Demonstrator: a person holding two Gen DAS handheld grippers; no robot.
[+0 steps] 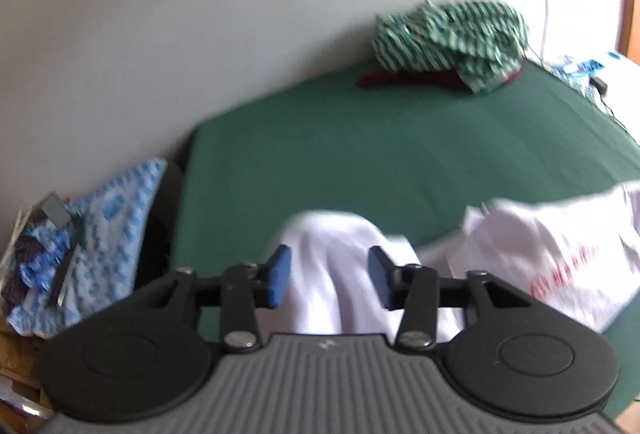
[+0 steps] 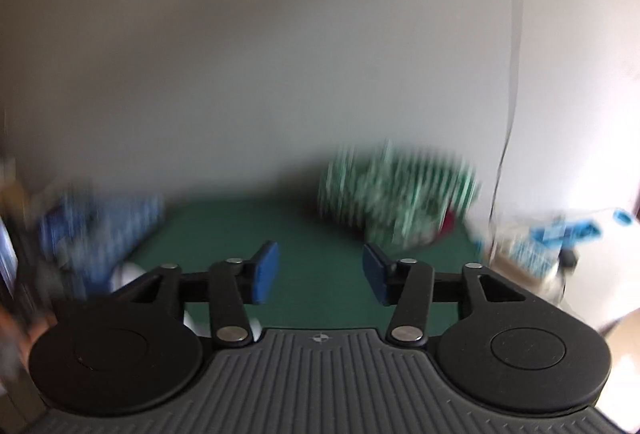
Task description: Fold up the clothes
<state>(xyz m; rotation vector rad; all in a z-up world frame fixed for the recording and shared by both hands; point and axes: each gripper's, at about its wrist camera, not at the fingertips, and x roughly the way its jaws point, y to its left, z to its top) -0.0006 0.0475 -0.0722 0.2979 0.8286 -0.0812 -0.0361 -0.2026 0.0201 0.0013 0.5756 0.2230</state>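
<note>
white cloth garment (image 1: 344,274) with red printing lies rumpled on the dark green table cover (image 1: 360,145), filling the lower middle and lower right of the left wrist view. one fold of it humps up between the blue pads of the left gripper (image 1: 330,276), but the pads stand apart from it on both sides and do not press it; the jaws are moderately wide. the red lettering sits on the part of the garment at the right edge of the frame, too blurred and creased to read.

the left gripper points forward and down over the near part of the table, its black linkage arms and grey ribbed body across the bottom of the frame. the right gripper (image 2: 318,274) points forward at a shallower tilt, with more wall than table in its view. its blue pads also stand moderately wide, with only green cover showing between them. a small patch of white shows just behind its left linkage arm at lower left; whether it is the same garment cannot be told.

a green and white striped cloth bundle (image 1: 448,33) sits in the upper right of the left wrist view, lying on a dark red cloth (image 1: 400,77) at the far side of the table. a blue and white patterned fabric (image 1: 104,230) hangs at the left edge of the table. the right wrist view is heavily smeared.
</note>
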